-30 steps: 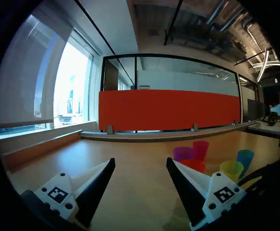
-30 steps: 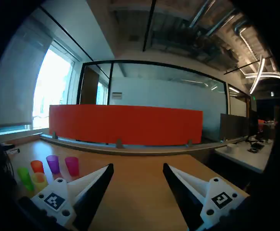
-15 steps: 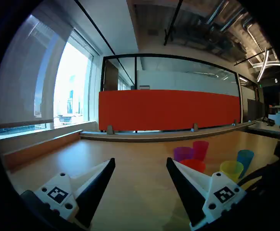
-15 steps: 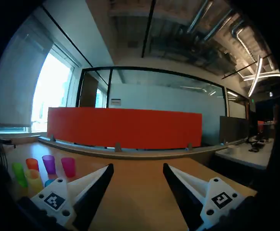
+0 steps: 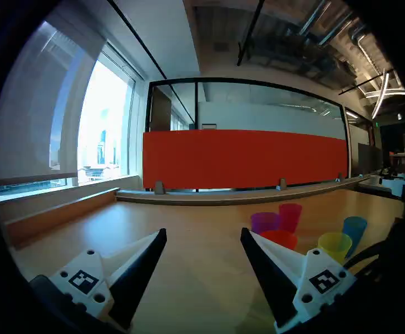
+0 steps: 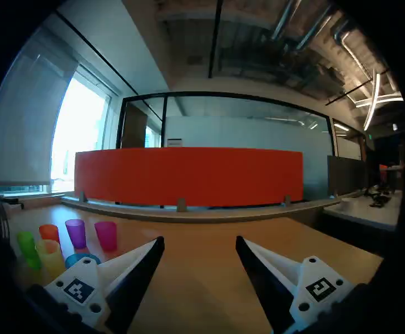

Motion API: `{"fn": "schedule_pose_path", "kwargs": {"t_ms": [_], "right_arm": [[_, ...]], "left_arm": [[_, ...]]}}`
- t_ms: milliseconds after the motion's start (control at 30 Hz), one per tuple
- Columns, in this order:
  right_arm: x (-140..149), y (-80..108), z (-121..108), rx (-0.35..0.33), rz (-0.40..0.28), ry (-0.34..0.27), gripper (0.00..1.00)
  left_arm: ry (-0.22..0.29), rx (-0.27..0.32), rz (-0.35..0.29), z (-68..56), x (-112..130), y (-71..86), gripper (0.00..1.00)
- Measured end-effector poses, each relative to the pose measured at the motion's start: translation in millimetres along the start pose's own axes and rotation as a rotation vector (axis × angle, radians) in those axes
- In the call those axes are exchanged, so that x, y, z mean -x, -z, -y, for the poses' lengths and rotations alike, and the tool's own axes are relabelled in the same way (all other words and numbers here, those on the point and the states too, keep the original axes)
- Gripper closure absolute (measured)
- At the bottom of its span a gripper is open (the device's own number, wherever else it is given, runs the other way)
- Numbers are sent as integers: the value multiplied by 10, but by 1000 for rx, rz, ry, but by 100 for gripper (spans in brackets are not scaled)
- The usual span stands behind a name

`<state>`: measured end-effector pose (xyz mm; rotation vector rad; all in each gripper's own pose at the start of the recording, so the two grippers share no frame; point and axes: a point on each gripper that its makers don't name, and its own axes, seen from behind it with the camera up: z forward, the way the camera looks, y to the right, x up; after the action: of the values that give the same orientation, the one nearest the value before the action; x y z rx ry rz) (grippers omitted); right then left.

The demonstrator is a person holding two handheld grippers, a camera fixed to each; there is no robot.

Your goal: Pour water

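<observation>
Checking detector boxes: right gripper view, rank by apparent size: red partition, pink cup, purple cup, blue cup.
1. red partition
2. pink cup and purple cup: look alike, no ranking
3. blue cup, only partly visible

Orange partition [image 5: 241,158], bright window [image 5: 99,139], wooden table [image 6: 202,261]

Small shift of the right gripper [image 6: 199,240], seemingly a slight tilt or lift; hard to judge through the fisheye. The blue cup [image 6: 83,259] has come into sight by the near finger, hidden a second ago. The red screen [image 6: 188,175] now sits higher and stretches farther right.
</observation>
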<state>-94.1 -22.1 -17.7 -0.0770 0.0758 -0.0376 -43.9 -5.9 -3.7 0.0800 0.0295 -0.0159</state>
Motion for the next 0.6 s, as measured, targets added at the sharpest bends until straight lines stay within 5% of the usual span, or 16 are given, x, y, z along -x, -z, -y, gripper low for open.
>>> {"fn": "schedule_pose_path", "kwargs": {"t_ms": [600], "right_arm": [[174,-29,-6,1,32,-13,1]], "left_arm": [[0,0,0,-5,-3,0,1]]}}
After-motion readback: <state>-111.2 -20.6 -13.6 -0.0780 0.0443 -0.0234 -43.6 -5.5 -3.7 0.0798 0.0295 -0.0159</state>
